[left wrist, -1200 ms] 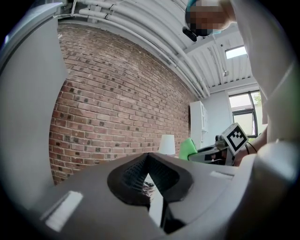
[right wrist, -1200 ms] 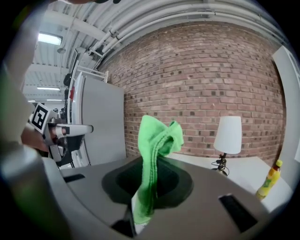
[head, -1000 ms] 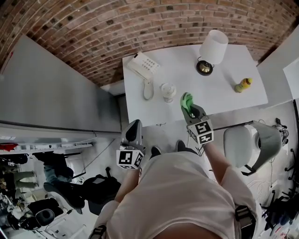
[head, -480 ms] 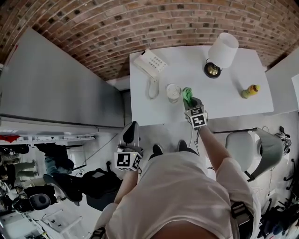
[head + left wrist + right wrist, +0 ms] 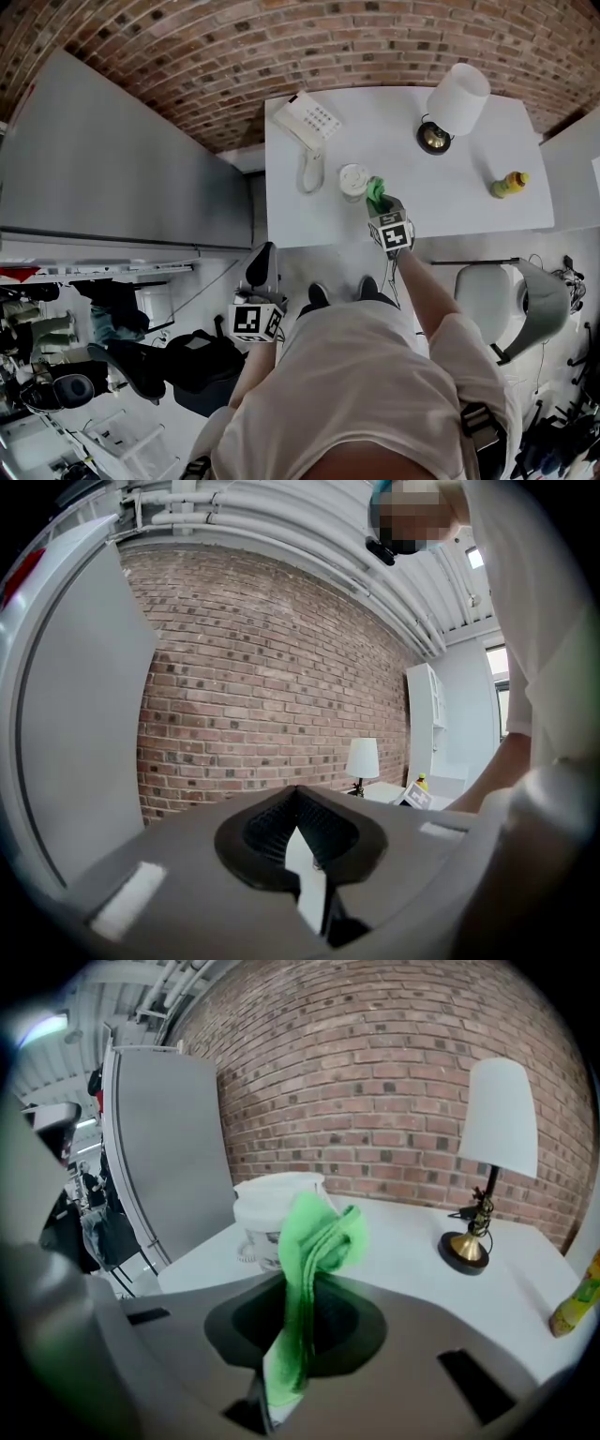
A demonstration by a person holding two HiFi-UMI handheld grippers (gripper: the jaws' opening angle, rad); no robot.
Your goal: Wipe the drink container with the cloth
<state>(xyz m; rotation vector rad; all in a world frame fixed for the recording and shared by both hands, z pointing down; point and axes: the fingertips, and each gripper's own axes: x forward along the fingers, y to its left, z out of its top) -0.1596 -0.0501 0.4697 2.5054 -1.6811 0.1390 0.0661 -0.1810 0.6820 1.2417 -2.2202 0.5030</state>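
Right gripper view, right tongs [image 5: 298, 1324] pinching crumpled green cloth [image 5: 316, 1241] beside lidded white cup [image 5: 265, 1211], left tongs [image 5: 302, 841] closed, empty.

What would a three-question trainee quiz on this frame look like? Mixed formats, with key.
1. True or false: the right gripper has its jaws shut on the green cloth.
2. Pick one: on the table, the drink container stands nearest to A) the lamp, B) the phone, C) the yellow bottle.
3. Fill in: the left gripper, held off the table, has its jaws together on ____.
Key: 1 true; 2 B; 3 nothing.
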